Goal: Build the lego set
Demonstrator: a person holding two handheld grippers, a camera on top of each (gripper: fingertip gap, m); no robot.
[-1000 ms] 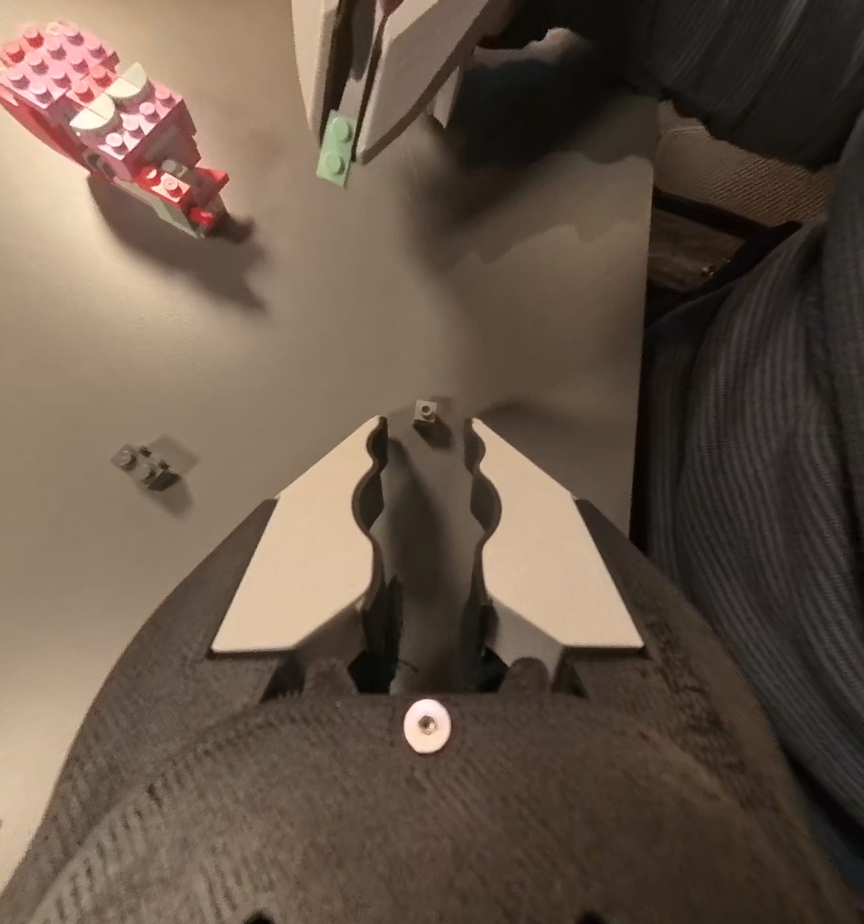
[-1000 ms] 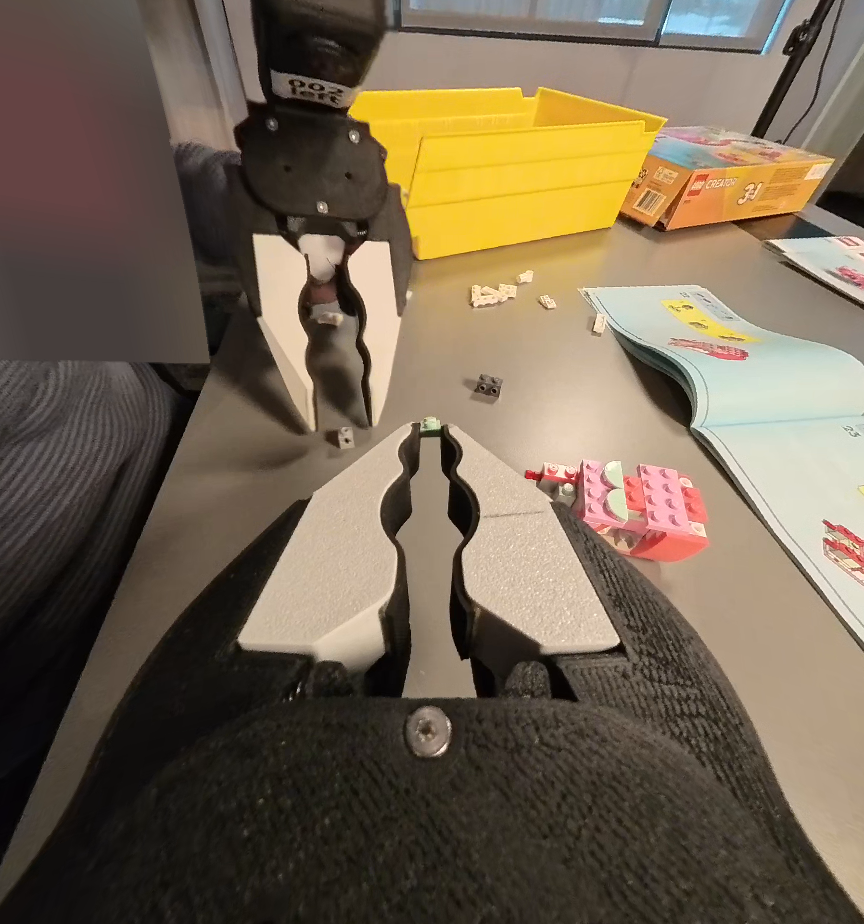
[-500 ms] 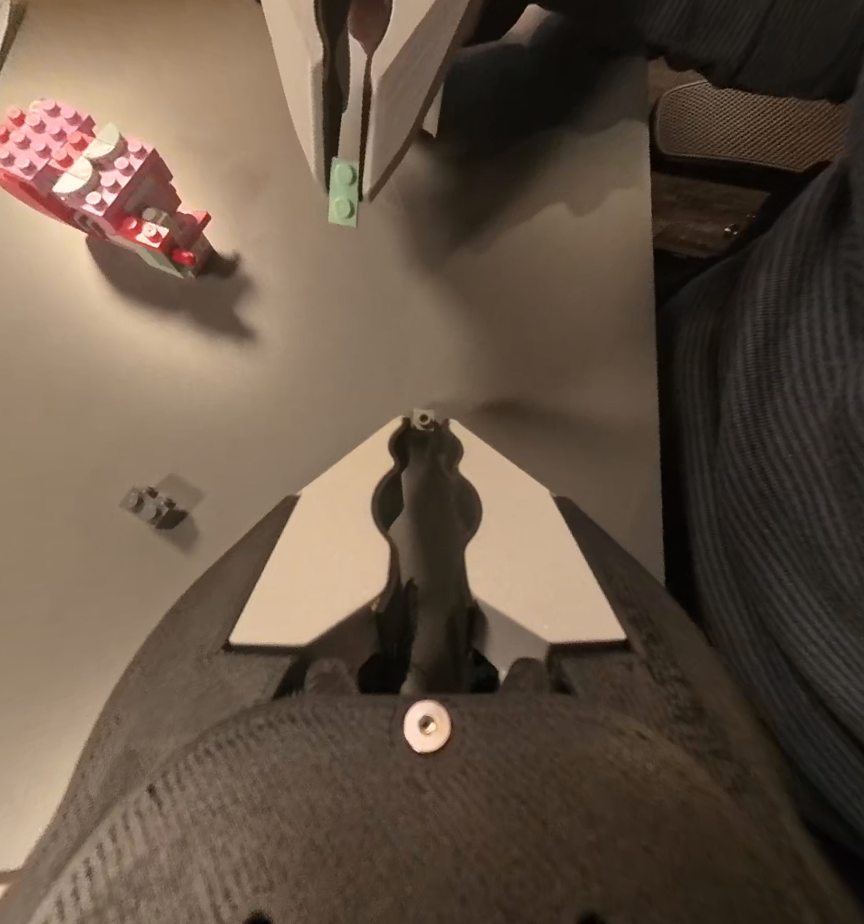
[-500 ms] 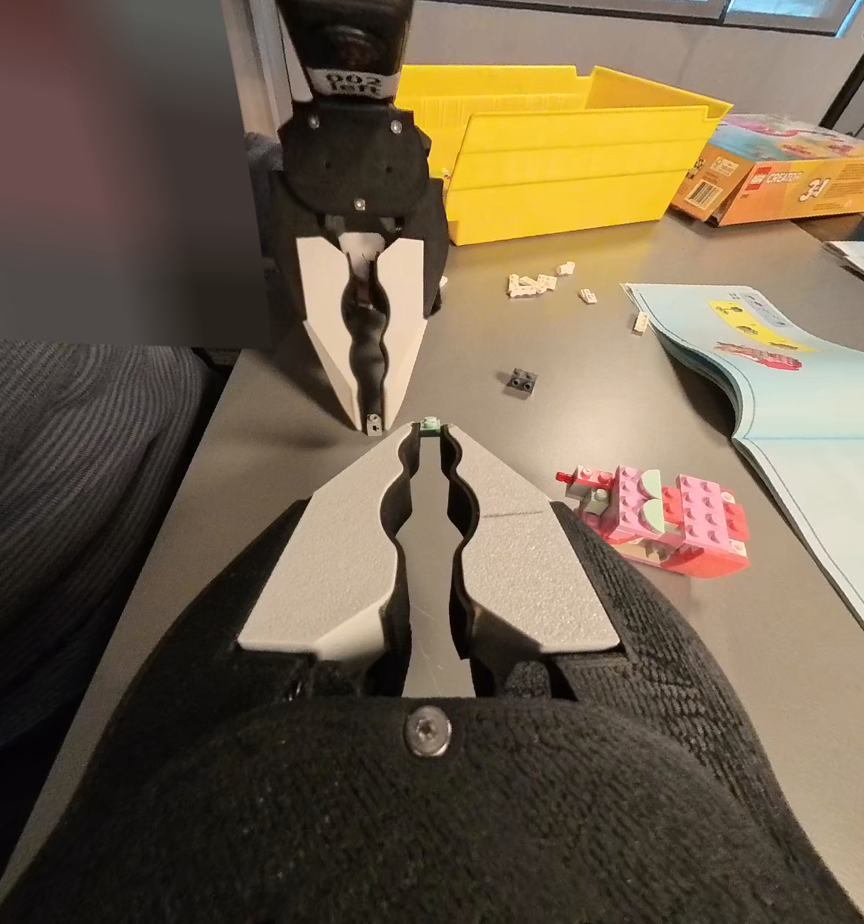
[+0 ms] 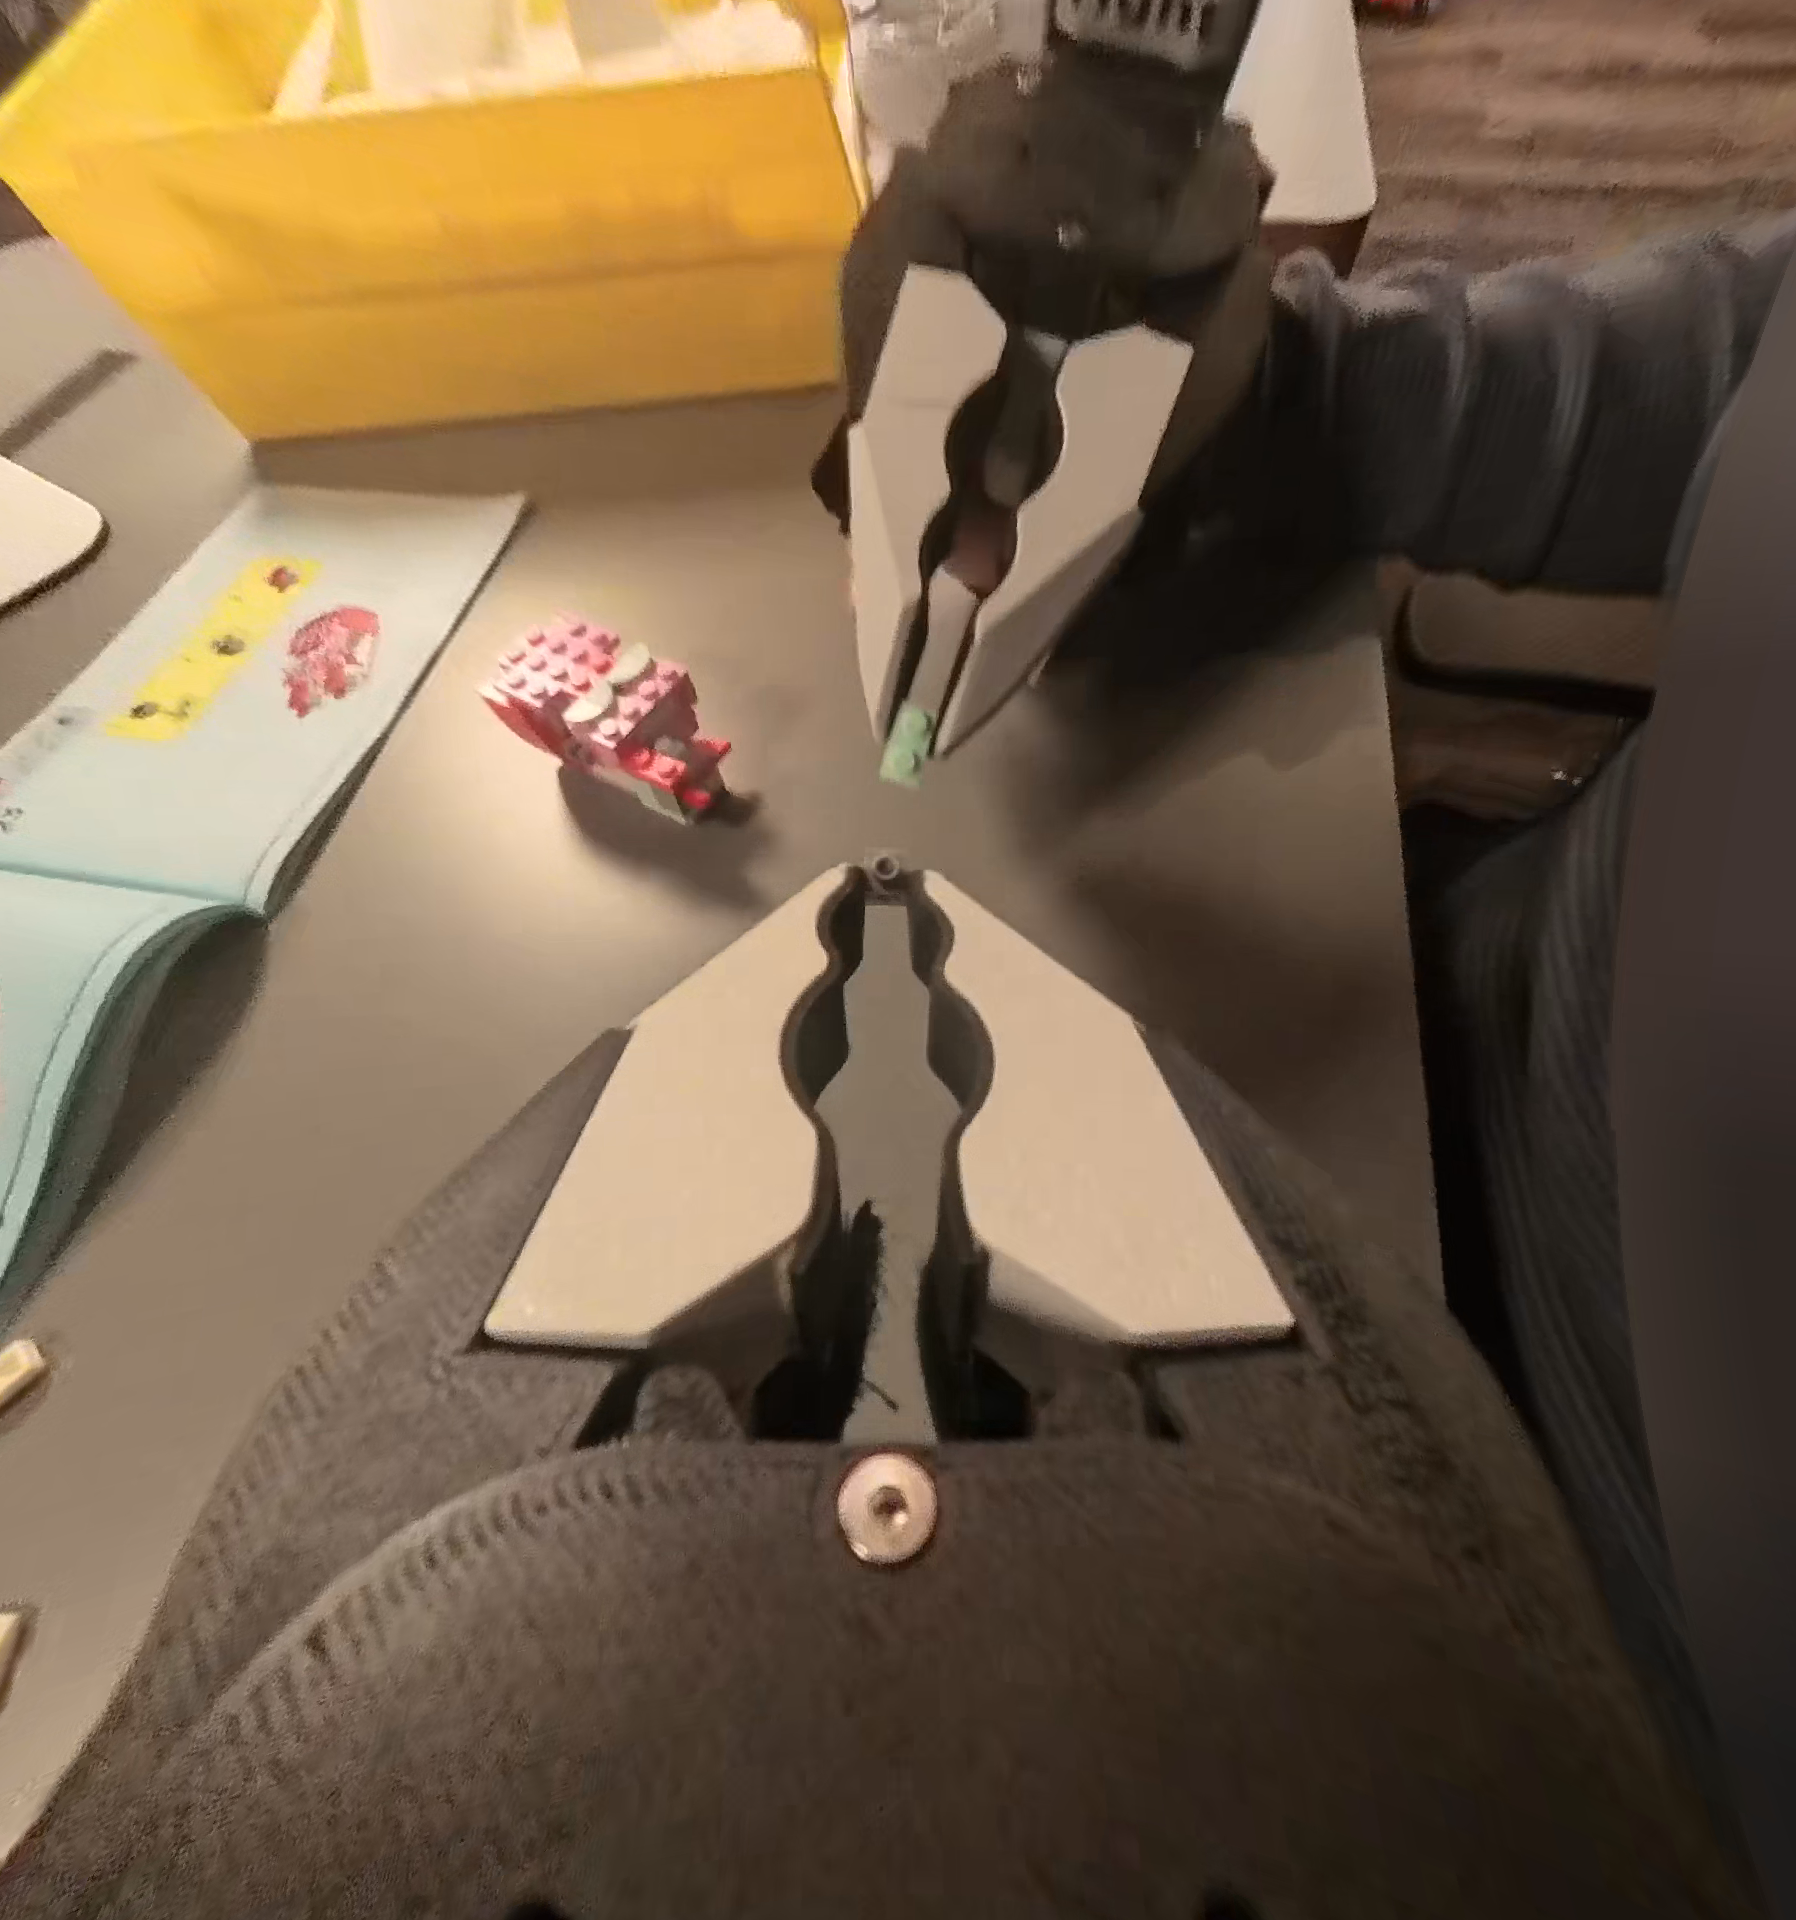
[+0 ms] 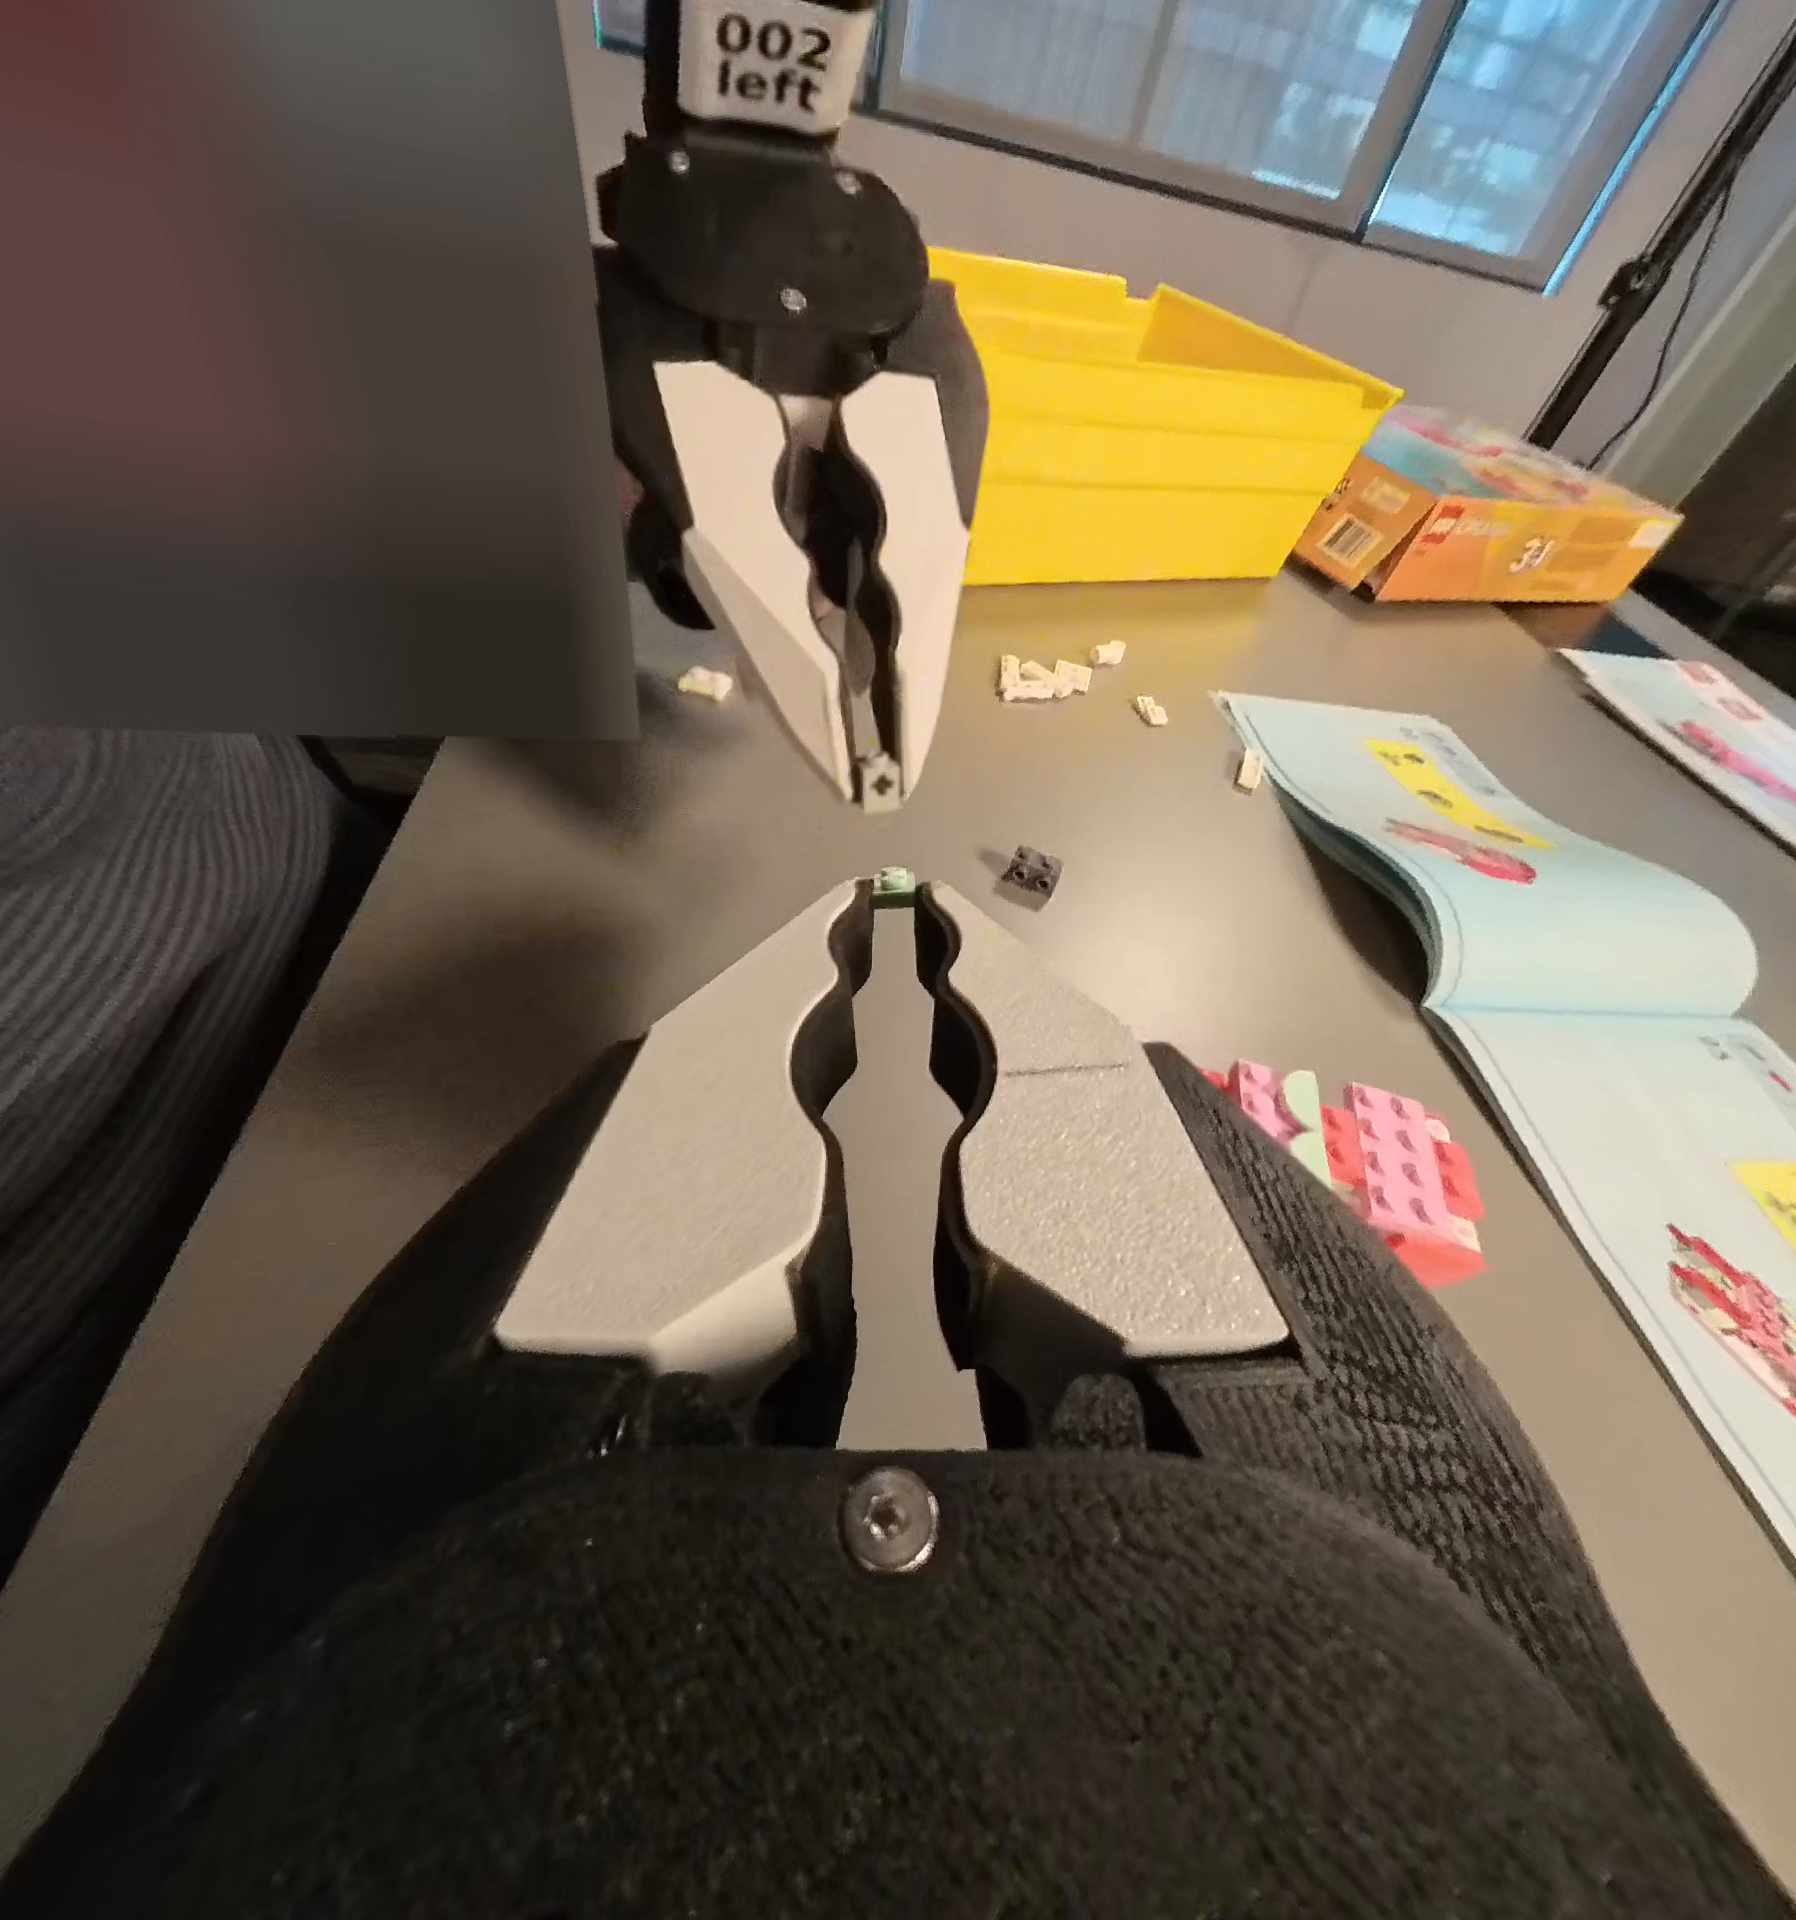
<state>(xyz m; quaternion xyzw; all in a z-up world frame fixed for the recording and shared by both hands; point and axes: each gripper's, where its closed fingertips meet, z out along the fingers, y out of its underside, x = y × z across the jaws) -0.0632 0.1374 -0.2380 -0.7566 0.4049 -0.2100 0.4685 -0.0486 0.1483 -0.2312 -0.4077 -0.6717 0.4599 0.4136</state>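
Pinching a small grey brick (image 5: 886,869) at the very tips of the left hand-held gripper (image 5: 886,883): jaws narrow, both pads pressed on the brick's sides, stud end facing out. Held near the pink-and-red brick model (image 5: 603,717), off to one side of it and, by the look of the right wrist view, clear of the worktop (image 5: 406,1039).

Pinching a pale green plate (image 6: 896,885) in the right hand-held gripper (image 6: 894,894): jaws likewise narrow, shut on the plate, one end of it poking out past the fingertips. Also beside the model, on the same side as the grey brick.

Facing tip to tip, the two held pieces near each other but apart, with bare worktop showing between them. No contact between either piece and the model.

Resting on the worktop, the model itself, untouched by either tool. Beyond the model, on its far side from the two tools, an open pale blue instruction booklet (image 5: 198,707). Farther from the model again, a yellow bin (image 5: 458,239), and next to that an orange cardboard box (image 6: 1476,530). Between the model and the bin, a loose dark grey piece (image 6: 1029,868) and a scatter of small white pieces (image 6: 1045,675), all lying free.

Somewhat blurred in both views, so finer detail of the held pieces not to be told.
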